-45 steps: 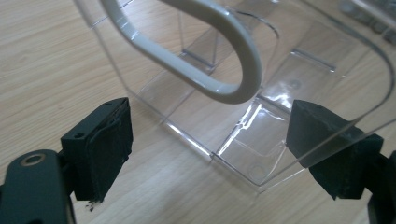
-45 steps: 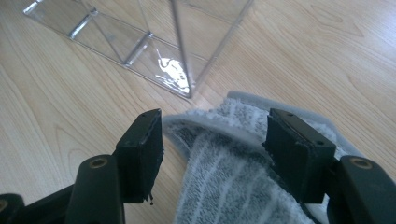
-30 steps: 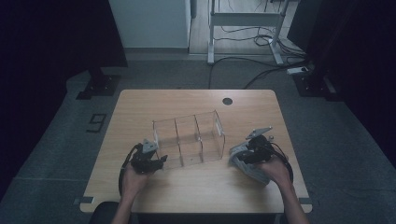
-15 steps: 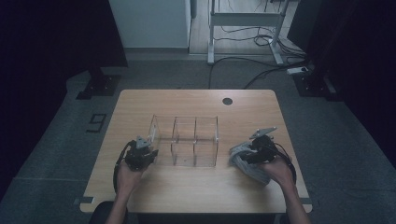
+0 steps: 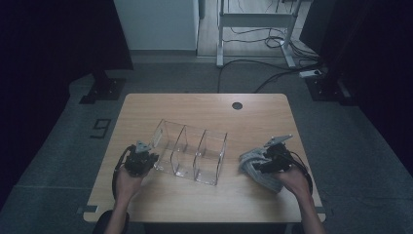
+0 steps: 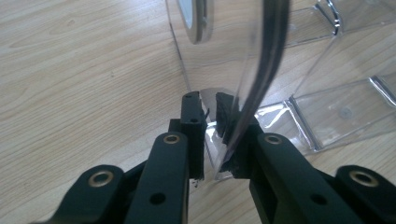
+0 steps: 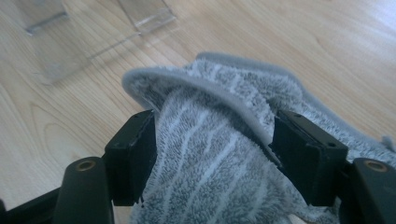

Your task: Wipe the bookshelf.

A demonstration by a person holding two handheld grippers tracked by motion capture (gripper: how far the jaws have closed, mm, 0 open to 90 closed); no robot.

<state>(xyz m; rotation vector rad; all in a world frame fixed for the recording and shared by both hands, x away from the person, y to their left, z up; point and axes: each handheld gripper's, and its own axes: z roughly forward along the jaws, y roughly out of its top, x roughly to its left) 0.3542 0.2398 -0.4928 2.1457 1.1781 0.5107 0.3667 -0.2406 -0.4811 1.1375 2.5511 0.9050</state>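
High view: left tool has just closed on organizer wall.

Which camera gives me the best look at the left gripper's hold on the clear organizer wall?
The left gripper view: the left gripper has just been closing, its pads pinching the clear organizer end wall. The high view shows the gripper small at the organizer's left end. The right gripper view catches organizer corners only.

A light wooden table with rounded corners stands on grey carpet; a small dark round grommet hole sits near its far edge. Beyond it, a white cabinet stands beside a metal desk frame, with cables and a power strip on the floor. A dark stand base rests at far left, and a mark like a "9" lies on the carpet.
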